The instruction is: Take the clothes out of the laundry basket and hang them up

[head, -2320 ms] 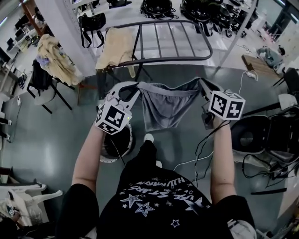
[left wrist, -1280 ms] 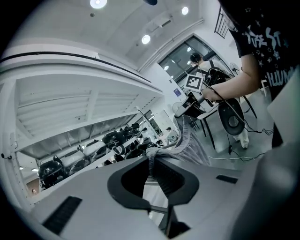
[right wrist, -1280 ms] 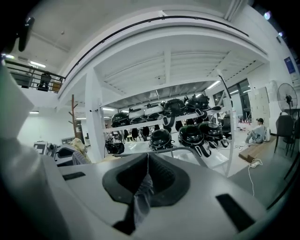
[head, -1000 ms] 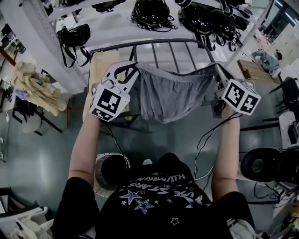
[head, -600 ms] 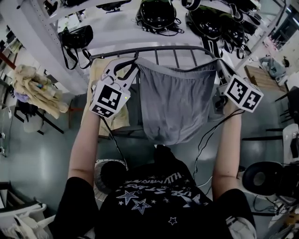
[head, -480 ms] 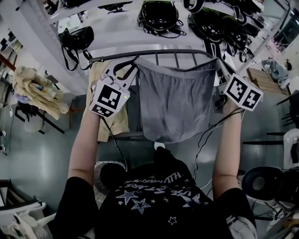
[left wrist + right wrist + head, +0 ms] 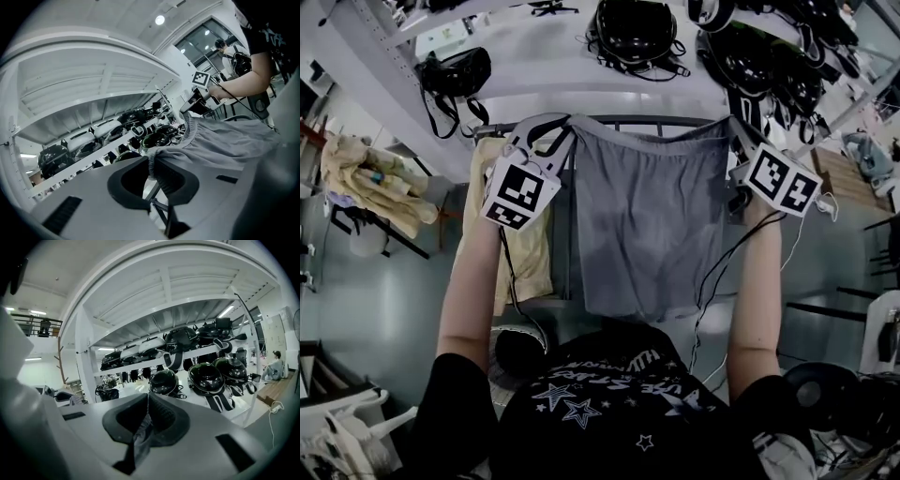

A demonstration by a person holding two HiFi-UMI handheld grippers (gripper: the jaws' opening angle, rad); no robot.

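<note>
Here we count one pair of grey shorts (image 7: 652, 225), one drying rack (image 7: 647, 120), one cream towel (image 7: 525, 253) draped on it, and two grippers. The left gripper (image 7: 565, 125) has its jaws nearly together, pinching one waistband corner. The right gripper (image 7: 731, 127) pinches the other, so the shorts are held spread over the rack beside the towel.

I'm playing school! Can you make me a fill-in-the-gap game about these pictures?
Both the left gripper and the right gripper are shut on the soft ___ shorts.
The pale yellow cloth hangs on the dark metal drying rack, ___ of the shorts in the head view.
The shiny round helmets behind the rack are ___.
Missing words: grey, left, black.
</note>
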